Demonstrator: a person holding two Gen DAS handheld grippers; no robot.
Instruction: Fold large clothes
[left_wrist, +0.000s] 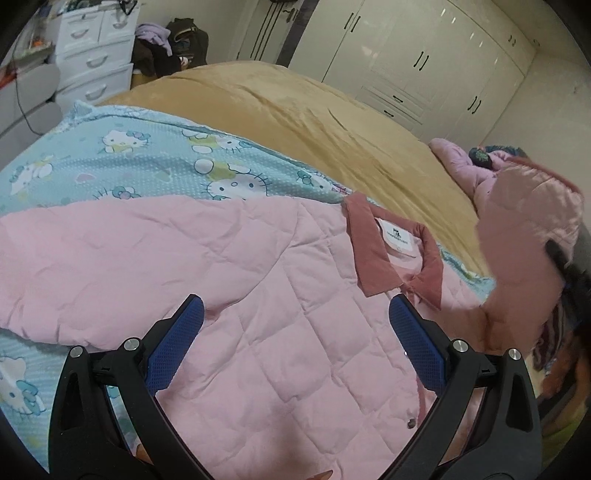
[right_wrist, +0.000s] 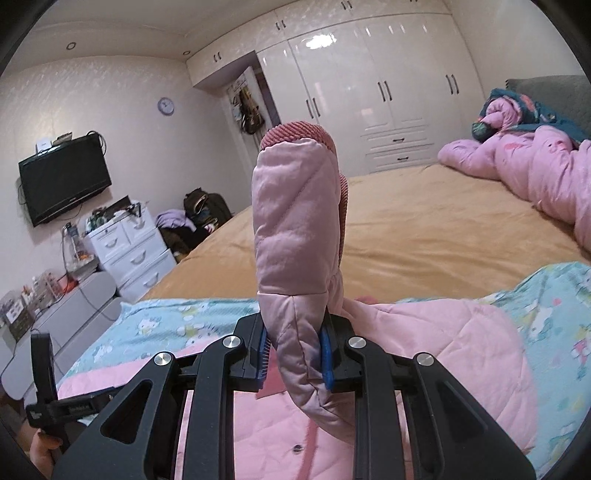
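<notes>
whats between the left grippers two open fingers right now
Only the pink quilted jacket: its front panel lies flat on the bed under the open left gripper, unpinched. The corduroy collar sits just beyond the fingertips. The left wrist view shows it.

Close wrist views (shared bed (left_wrist: 295, 110))

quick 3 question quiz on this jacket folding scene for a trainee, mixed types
1. True or false: the left gripper is shut on the collar.
2. Which part of the pink jacket does the right gripper clamp? A) hem B) sleeve C) label
3. Fill in: the jacket lies on a light blue ___ with a cartoon cat print.

Key
1. False: its jaws stand open above the jacket front.
2. B, the sleeve, cuff end up.
3. quilt
</notes>
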